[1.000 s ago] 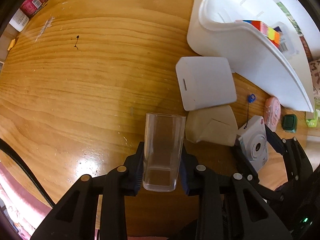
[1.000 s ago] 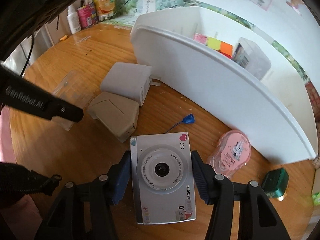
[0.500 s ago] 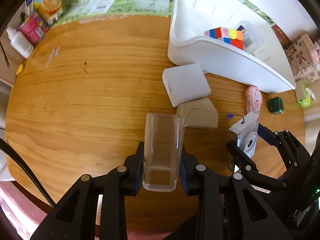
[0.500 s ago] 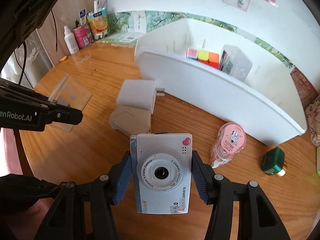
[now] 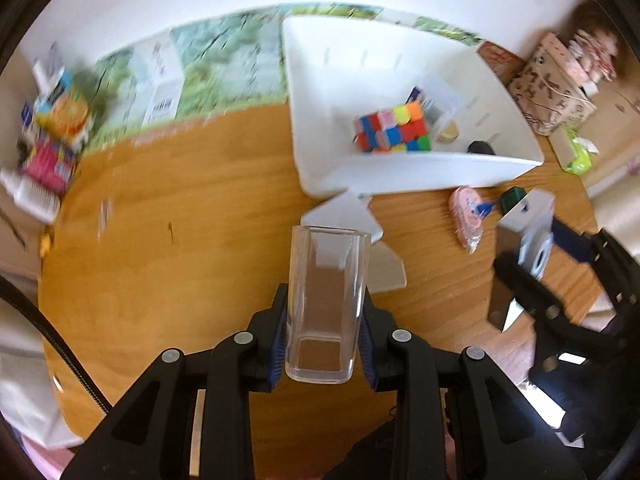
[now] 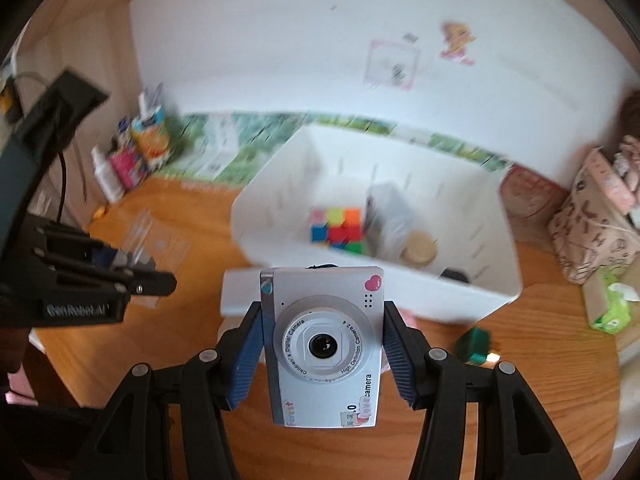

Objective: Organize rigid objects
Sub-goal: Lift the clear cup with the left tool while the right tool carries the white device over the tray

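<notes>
In the left wrist view, our left gripper (image 5: 323,340) pinches a clear square-sided glass (image 5: 326,304) between its blue-padded jaws, held above the wooden table (image 5: 168,280). We take the white bin (image 5: 400,176) as our landmark. It stands beyond the glass, open at the top. Inside it lie a multicoloured puzzle cube (image 5: 394,130), a clear plastic box (image 5: 438,98) behind the cube, a tan round object (image 5: 450,132) and something dark (image 5: 480,147) against the near wall. Just in front of the bin, a white flat box (image 5: 342,214) lies on the table, partly hidden by the glass, with a beige box (image 5: 386,270) nearer us. In front of the bin's right end lie a pink tape dispenser (image 5: 466,216) and a small green object (image 5: 512,199). To the right of these, our right gripper (image 5: 540,256) carries a silver camera (image 5: 528,228) clear of the table.

In the right wrist view, our right gripper (image 6: 322,346) clamps the silver toy camera (image 6: 324,346) by its two sides, lens facing us, held above the table in front of the bin (image 6: 460,288). The cube (image 6: 338,228), clear box (image 6: 390,212) and tan object (image 6: 419,248) sit inside the bin. The white box (image 6: 240,294) lies in front of the bin's near wall, behind the camera. The green object (image 6: 476,346) rests in front of the bin's right end. Left of the bin, our left gripper (image 6: 132,264) carries the glass (image 6: 156,242). Cartons (image 6: 140,148) stand far left of the bin, against the wall.
</notes>
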